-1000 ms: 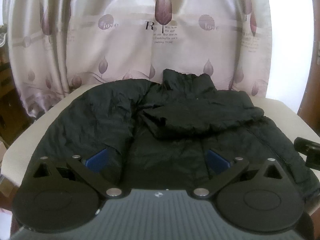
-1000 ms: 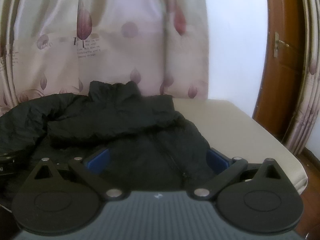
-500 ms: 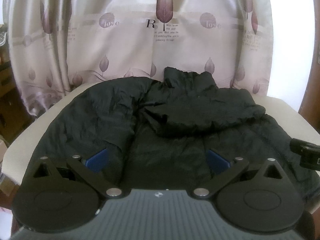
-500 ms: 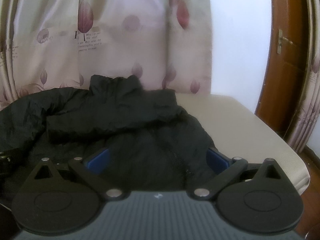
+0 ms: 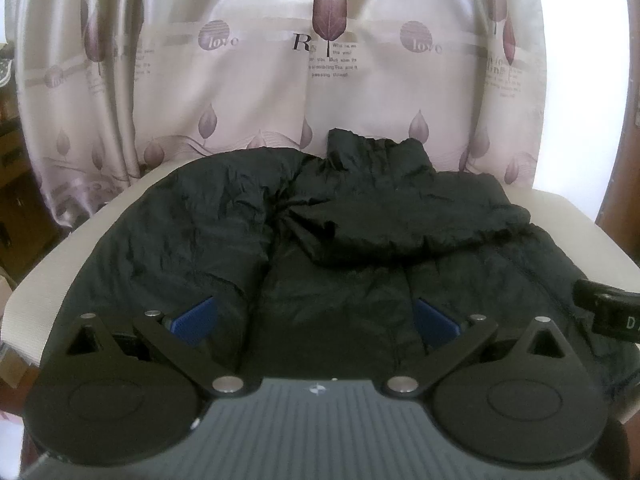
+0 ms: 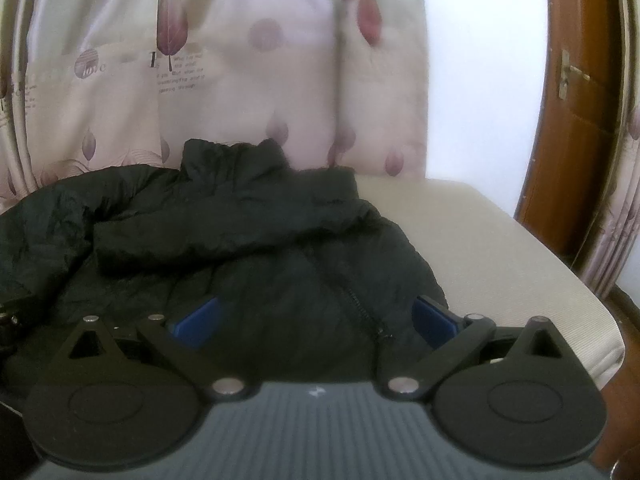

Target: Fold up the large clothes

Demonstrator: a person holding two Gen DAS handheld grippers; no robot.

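Both wrist cameras sit low at the near edge of the tabletop (image 5: 568, 216), looking forward along their fingers toward the curtain (image 5: 256, 92); the left view faces the black jacket (image 5: 224, 232) squarely, the right view sits further right, catching the door (image 6: 576, 128), and both share the jacket's collar (image 6: 228, 160)

Black puffy jacket (image 5: 360, 248) on a cream table (image 6: 500, 248), pale pinkish curtain (image 5: 280, 80) printed with purple leaves and "love" circles, reddish-brown wooden door (image 6: 576, 120), and blue pads (image 5: 196, 316) on the black grippers.
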